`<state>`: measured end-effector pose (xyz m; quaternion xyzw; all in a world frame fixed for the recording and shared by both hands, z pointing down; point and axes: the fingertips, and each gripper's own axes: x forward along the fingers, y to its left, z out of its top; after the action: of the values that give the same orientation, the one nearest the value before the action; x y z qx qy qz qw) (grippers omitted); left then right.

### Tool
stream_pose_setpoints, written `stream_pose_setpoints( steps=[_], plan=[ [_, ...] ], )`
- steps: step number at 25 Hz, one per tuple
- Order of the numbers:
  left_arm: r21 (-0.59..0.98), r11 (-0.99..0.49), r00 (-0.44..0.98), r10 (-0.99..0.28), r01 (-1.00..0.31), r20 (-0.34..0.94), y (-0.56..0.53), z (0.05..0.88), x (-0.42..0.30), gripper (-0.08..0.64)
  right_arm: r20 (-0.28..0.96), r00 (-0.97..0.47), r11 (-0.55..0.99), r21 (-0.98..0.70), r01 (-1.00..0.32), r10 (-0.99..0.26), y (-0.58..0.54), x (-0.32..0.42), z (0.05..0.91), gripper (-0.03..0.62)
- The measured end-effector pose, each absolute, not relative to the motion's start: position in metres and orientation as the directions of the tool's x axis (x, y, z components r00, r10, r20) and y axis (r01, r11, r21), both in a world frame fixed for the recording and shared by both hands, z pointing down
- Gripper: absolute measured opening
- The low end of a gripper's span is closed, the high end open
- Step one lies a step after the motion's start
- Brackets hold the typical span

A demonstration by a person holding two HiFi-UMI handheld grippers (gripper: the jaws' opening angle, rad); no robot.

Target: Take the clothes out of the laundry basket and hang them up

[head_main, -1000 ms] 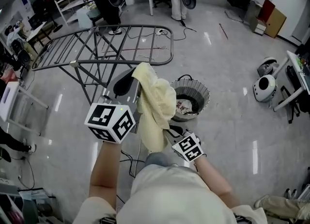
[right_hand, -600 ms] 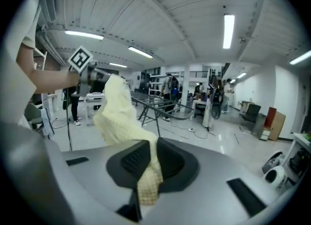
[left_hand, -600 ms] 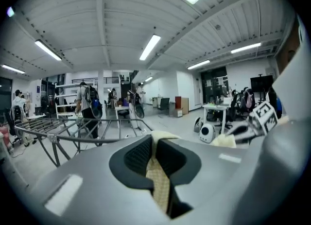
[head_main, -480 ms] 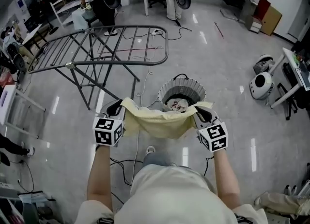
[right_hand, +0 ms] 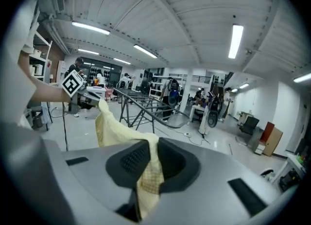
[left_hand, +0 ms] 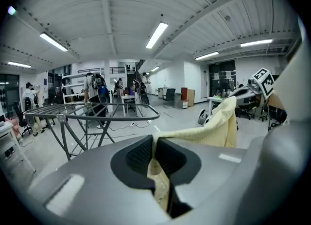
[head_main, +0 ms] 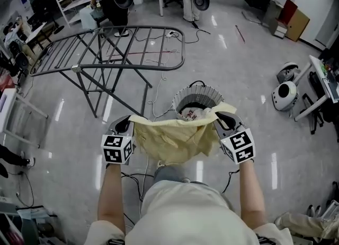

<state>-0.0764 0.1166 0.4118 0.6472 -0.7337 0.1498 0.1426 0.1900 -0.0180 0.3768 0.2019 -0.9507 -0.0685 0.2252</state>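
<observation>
Now yellow cloth (head_main: 172, 139) hangs spread wide, lower.

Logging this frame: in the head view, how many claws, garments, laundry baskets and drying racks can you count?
Claws: 2, left claw and right claw
Garments: 2, yellow garment and printed garment showing in the basket
Laundry basket: 1
Drying rack: 1
Total: 6
</observation>
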Motion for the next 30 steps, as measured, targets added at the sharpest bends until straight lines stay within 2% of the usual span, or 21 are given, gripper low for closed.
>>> stream_pose_setpoints(
  steps=[6,10,14,23,30],
  plan=[
    [-0.028,0.187,-0.187,-0.936,-0.982,0.298,0.101,0.373,-0.1,0.021,0.472,-0.82,0.946,0.175,-0.273,-0.324,-0.007,0.183,0.394,0.06],
    [-0.038,0.17,-0.174,-0.955,-0.985,0.241,0.089,0.345,-0.111,0.021,0.48,-0.822,0.951,0.134,-0.277,-0.307,-0.007,0.168,0.397,0.024],
    [-0.085,0.173,-0.188,-0.957,-0.981,0.223,0.077,0.325,-0.137,0.021,0.497,-0.815,0.955,0.142,-0.261,-0.297,-0.016,0.137,0.397,0.021],
    [-0.168,0.218,-0.254,-0.939,-0.961,0.233,0.061,0.303,-0.259,0.021,0.423,-0.829,0.93,0.213,-0.3,-0.364,-0.057,0.027,0.355,0.019],
    [-0.231,0.21,-0.251,-0.954,-0.95,0.164,0.03,0.26,-0.345,0.021,0.337,-0.824,0.885,0.271,-0.378,-0.455,-0.097,-0.058,0.302,0.02]
  ],
)
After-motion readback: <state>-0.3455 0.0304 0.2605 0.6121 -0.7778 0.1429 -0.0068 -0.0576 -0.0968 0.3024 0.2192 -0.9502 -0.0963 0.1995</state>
